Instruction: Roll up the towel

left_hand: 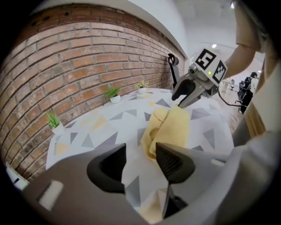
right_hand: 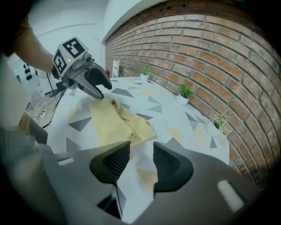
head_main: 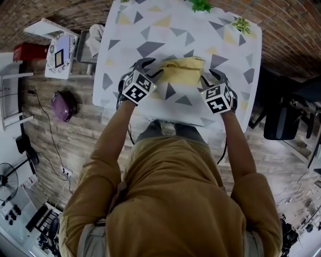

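Observation:
A yellow towel (head_main: 184,70), partly rolled and bunched, lies in the middle of the white table (head_main: 235,55) with grey and yellow triangles. My left gripper (head_main: 150,69) sits at the towel's left end and my right gripper (head_main: 211,78) at its right end, both angled down. In the left gripper view the towel (left_hand: 172,126) lies just beyond my open left gripper (left_hand: 140,160), with the right gripper (left_hand: 184,93) at its far end. In the right gripper view the right gripper (right_hand: 141,162) stands open short of the towel (right_hand: 115,123), and the left gripper (right_hand: 99,88) touches its far edge. Nothing is between either pair of pads.
Small potted plants (head_main: 201,5) (head_main: 243,24) stand along the table's far edge by the brick wall (left_hand: 79,61). On the floor to the left lie a purple bag (head_main: 62,105) and a white stand (head_main: 60,54). A dark chair (head_main: 283,120) is at the right.

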`<state>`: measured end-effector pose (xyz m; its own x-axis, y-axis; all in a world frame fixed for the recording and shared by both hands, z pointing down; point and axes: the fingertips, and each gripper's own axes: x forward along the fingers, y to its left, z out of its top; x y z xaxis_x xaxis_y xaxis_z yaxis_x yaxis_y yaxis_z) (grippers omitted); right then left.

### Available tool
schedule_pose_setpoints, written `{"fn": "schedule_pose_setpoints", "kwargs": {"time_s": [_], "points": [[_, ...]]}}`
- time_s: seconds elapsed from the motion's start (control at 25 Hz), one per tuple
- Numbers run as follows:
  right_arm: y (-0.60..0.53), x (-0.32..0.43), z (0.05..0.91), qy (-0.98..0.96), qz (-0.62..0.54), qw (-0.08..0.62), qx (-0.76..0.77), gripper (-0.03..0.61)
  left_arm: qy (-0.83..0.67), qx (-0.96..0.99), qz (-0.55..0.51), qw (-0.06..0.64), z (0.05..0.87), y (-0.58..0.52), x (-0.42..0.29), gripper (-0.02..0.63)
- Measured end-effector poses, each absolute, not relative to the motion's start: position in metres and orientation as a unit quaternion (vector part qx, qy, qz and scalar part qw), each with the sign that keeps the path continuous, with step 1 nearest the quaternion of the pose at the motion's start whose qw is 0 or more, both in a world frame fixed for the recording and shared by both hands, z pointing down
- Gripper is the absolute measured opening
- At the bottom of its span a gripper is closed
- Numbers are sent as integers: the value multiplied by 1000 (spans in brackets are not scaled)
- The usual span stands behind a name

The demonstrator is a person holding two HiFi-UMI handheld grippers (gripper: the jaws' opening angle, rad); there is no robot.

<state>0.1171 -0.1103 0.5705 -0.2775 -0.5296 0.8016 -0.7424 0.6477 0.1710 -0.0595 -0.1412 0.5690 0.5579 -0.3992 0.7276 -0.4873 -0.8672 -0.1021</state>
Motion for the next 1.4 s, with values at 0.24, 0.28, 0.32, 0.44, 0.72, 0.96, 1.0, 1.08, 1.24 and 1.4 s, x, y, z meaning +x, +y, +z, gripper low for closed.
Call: {"fn": "schedule_pose_setpoints", "kwargs": {"time_s": [0.24,0.28,0.32,0.44,0.72,0.96,1.0,1.08,1.24,1.4], "points": [[-92,121,546,-792,43,451,409,147,-265,886,378,46,559,-122,-74,225],[-87,118,542,-794,34,449,409,147,-260,888,376,42,557,-118,-73,225],[-81,113,539,-797,24,447,404,147,-252,891,375,36,556,-111,-70,225],[-60,92,544,-812,-13,460,359,147,-211,902,376,15,557,-88,-58,212],[-60,65,577,-815,-51,512,268,147,-109,908,405,1,579,-64,-38,179],[-70,70,589,-802,-67,545,236,147,-84,901,427,4,590,-73,-40,179],[-71,70,589,-801,-68,546,235,147,-83,900,428,3,589,-75,-40,179],[-74,72,589,-801,-68,547,236,147,-82,899,431,0,589,-79,-39,179],[-78,72,590,-800,-70,548,234,147,-87,896,436,-2,592,-84,-38,178],[-78,73,594,-800,-70,549,232,147,-87,893,442,-8,597,-84,-37,178]]}}
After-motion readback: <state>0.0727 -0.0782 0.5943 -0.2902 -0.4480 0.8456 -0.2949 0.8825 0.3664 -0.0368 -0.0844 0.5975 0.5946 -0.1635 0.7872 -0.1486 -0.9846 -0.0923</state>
